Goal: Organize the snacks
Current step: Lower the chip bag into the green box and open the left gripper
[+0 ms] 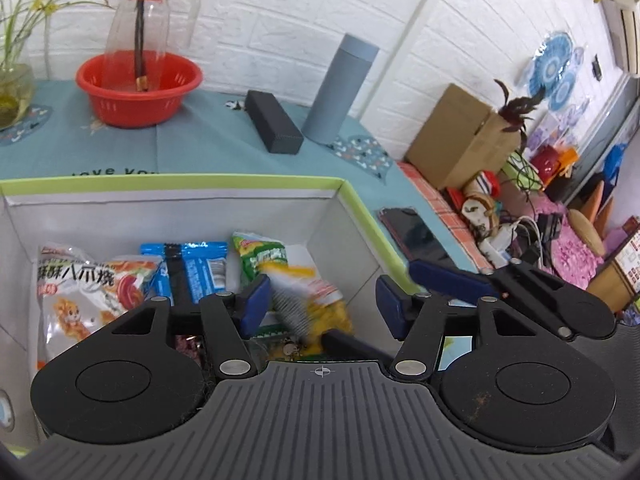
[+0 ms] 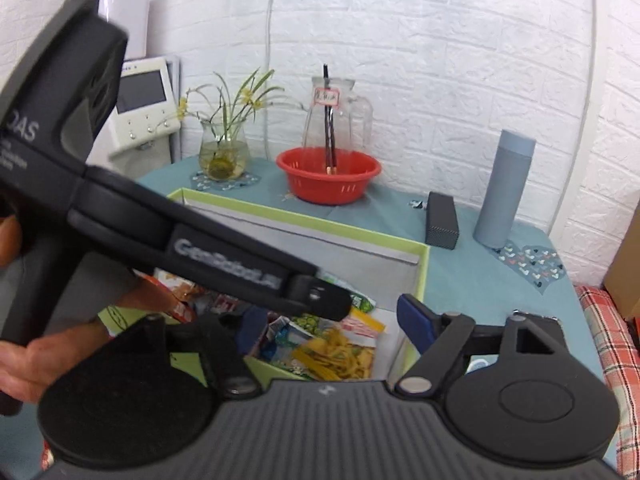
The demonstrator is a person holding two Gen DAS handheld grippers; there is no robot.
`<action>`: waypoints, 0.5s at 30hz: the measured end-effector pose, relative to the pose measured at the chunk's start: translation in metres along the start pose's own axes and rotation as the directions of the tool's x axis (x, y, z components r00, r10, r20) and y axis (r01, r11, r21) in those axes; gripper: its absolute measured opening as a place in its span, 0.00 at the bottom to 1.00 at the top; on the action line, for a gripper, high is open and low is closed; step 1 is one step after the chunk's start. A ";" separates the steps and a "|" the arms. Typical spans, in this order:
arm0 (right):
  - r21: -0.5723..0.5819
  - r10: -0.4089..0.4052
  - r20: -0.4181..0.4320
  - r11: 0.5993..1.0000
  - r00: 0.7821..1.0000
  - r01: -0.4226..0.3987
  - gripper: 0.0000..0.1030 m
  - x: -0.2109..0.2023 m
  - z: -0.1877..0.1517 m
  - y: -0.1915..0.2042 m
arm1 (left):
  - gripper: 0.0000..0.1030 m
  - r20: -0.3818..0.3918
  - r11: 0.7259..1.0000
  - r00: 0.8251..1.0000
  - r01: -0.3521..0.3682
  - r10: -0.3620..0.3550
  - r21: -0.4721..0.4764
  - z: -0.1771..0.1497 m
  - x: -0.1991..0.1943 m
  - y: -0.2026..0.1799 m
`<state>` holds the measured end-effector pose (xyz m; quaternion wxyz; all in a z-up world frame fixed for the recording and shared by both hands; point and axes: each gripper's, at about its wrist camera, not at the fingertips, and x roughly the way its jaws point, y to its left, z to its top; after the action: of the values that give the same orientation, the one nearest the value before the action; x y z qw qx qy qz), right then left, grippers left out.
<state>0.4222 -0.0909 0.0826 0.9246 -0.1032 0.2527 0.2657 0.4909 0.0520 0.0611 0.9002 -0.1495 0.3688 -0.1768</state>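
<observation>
A white box with a green rim point(image 1: 168, 182) holds several snack packs: a white and orange bag point(image 1: 76, 288), a blue pack point(image 1: 196, 268), a green pack point(image 1: 262, 254) and a yellow bag point(image 1: 320, 300) that looks blurred. My left gripper point(image 1: 324, 304) is open above the box, with the yellow bag between its blue pads, loose. My right gripper point(image 2: 332, 326) is open over the box's right corner point(image 2: 424, 264), above the yellow bag point(image 2: 340, 356). The left gripper's body point(image 2: 180, 240) crosses the right wrist view and hides part of the box.
On the teal tablecloth behind the box stand a red basket point(image 1: 138, 88) with a glass pitcher point(image 1: 150, 20), a black case point(image 1: 272, 122), a grey-blue bottle point(image 1: 340, 88) and a plant vase point(image 2: 222, 152). A phone point(image 1: 412, 232) lies right of the box. Clutter and a cardboard box point(image 1: 460, 136) sit at the right.
</observation>
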 end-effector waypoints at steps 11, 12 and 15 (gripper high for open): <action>-0.016 0.115 0.081 0.993 0.990 -0.114 0.90 -0.116 -0.057 0.060 | 0.63 0.149 1.000 0.989 -0.001 -0.002 0.021 -0.068 -0.118 -0.018; -0.013 0.146 0.066 0.989 0.987 -0.145 0.90 -0.120 -0.066 0.069 | 0.65 0.155 1.000 0.988 -0.019 0.016 0.016 -0.081 -0.127 -0.018; -0.004 0.211 0.010 0.978 0.977 -0.211 0.90 -0.120 -0.090 0.096 | 0.66 0.154 0.996 0.984 -0.088 0.090 -0.020 -0.121 -0.149 -0.012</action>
<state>0.2449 -0.0923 0.0638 0.8924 -0.0759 0.2568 0.3631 0.3025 0.0889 0.0743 0.9321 -0.1522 0.3053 -0.1219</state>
